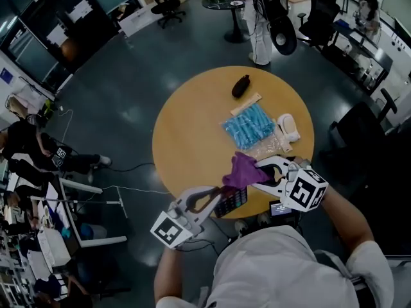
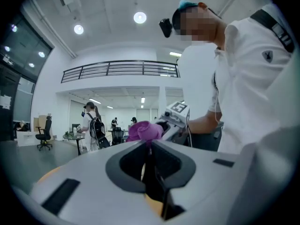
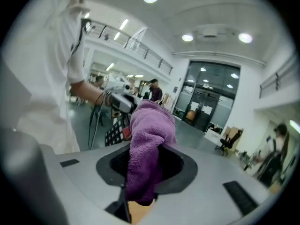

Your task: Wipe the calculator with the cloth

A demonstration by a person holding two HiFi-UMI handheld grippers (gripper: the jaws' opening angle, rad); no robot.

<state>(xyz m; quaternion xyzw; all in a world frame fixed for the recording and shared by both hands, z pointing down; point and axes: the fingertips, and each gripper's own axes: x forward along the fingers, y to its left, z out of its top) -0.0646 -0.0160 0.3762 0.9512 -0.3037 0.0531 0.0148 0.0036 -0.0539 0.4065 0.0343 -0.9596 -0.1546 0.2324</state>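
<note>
Holding the calculator (image 1: 231, 201) in the air, your left gripper (image 1: 217, 199) pinches its thin edge, jaws nearly together. Your right gripper (image 1: 262, 172) clamps the cloth (image 1: 243, 170), bunched over the keys, likely for wiping.

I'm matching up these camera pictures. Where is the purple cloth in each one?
Head view: cloth just below centre.
Left gripper view: cloth at centre, small, beyond the calculator.
Right gripper view: cloth at centre, large, hanging down.
Shared landmark: calculator beside the cloth.

A large open-plan office hall: black swivel office chairs (image 1: 168, 5) far off, a round yellow wooden table (image 1: 186, 127) near, a dark-railed mezzanine balcony (image 2: 119, 69), tall glass entrance doors (image 3: 206, 104).
</note>
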